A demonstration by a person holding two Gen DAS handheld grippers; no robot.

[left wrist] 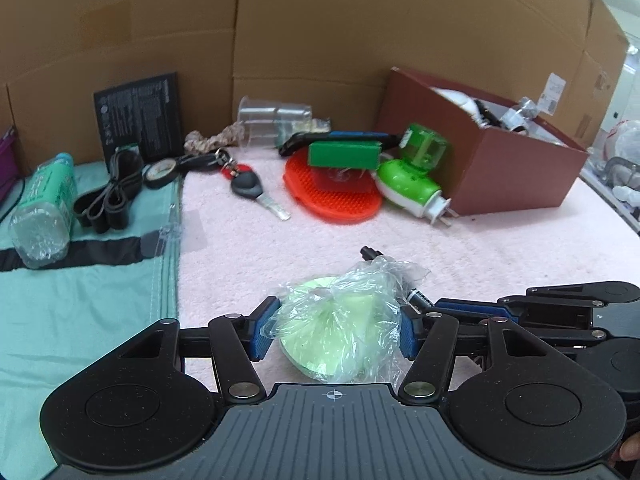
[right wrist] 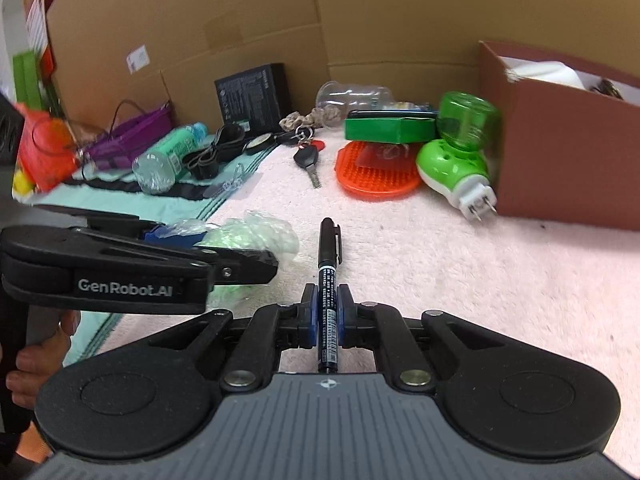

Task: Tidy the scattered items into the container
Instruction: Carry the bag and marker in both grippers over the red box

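Over pink cloth — right tongs (right wrist: 327, 314) clamp pen (right wrist: 329, 256), left tongs (left wrist: 334, 330) grip wrapped disc (left wrist: 336, 332).

The brown cardboard box (left wrist: 516, 168) is sitting at the right, the green plug-in device (left wrist: 412, 178) leaning against its left wall. Left of that, the orange bristled rubber mat (left wrist: 332, 196) is lying under the green rectangular box (left wrist: 344, 155), and the black-headed car key (left wrist: 256, 192) is lying further left.

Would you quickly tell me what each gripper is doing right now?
Left gripper: closed on the bagged green disc.
Right gripper: shut on the black marker.
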